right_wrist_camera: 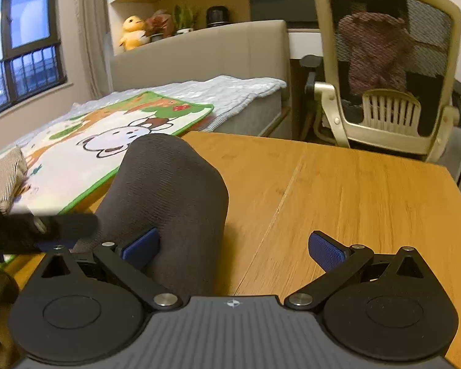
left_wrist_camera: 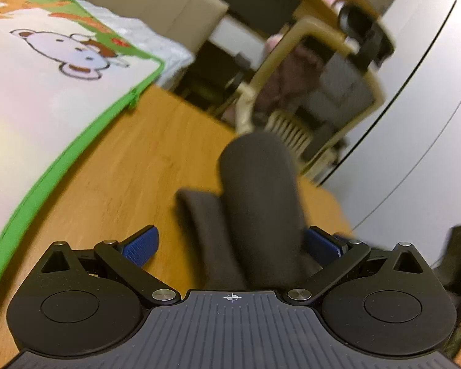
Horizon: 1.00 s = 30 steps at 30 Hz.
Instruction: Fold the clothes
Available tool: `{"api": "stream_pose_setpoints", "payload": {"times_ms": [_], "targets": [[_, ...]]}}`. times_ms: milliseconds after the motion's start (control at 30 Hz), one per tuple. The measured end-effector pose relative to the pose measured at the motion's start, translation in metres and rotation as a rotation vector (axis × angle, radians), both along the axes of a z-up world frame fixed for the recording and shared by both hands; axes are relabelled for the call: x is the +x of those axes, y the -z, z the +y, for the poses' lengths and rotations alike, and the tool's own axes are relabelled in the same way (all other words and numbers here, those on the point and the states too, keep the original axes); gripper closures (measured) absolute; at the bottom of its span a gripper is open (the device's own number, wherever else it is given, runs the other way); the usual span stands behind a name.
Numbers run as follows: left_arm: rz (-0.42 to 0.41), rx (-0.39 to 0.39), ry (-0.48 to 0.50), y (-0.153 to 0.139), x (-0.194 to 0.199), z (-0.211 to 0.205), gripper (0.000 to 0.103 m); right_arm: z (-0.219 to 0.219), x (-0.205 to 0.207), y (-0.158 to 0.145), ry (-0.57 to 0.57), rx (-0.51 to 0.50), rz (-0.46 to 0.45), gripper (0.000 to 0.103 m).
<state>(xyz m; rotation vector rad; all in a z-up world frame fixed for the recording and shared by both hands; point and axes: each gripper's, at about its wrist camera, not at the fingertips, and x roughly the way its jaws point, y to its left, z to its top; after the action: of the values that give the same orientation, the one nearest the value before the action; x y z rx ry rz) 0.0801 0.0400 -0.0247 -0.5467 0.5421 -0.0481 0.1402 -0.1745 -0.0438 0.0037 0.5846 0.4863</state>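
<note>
Left wrist view: left gripper spread wide, dark grey garment rising between its fingers above the wooden table. Right gripper likewise wide; garment bulges against its left pad.

A wooden table fills the foreground. Just beside its far left edge stands a bed, with a green-bordered cartoon mat spread on it. Past the table's far right edge is a cream mesh office chair. Well beyond the table, on a shelf behind the bed, sits a yellow plush toy.
</note>
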Motion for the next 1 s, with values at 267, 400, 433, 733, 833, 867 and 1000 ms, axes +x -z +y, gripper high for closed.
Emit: {"api": "stream_pose_setpoints", "payload": {"times_ms": [267,400,433,733,833,867,1000], "targets": [[0.005,0.077,-0.013,-0.002,0.000,-0.010,0.000,-0.017,-0.008,-0.002,0.022,0.085,0.016,0.000],[0.009,0.092,-0.013,-0.002,0.001,-0.012,0.000,-0.012,-0.004,0.000,0.021,0.050,0.045,0.000],[0.010,0.095,-0.013,-0.002,0.002,-0.013,0.000,-0.011,-0.003,-0.001,0.020,0.048,0.049,0.000],[0.014,0.104,-0.012,-0.001,0.002,-0.014,0.000,0.040,0.052,-0.037,-0.040,-0.030,-0.059,0.000],[0.015,0.105,-0.011,-0.001,0.002,-0.014,0.000,0.064,0.076,-0.019,-0.092,-0.120,0.020,0.000],[0.015,0.106,-0.010,-0.001,0.003,-0.014,0.000,0.067,0.080,-0.017,-0.088,-0.124,0.021,0.000],[0.015,0.105,-0.007,-0.001,0.002,-0.015,0.000,0.067,0.072,-0.020,-0.069,-0.135,-0.006,0.000]]}}
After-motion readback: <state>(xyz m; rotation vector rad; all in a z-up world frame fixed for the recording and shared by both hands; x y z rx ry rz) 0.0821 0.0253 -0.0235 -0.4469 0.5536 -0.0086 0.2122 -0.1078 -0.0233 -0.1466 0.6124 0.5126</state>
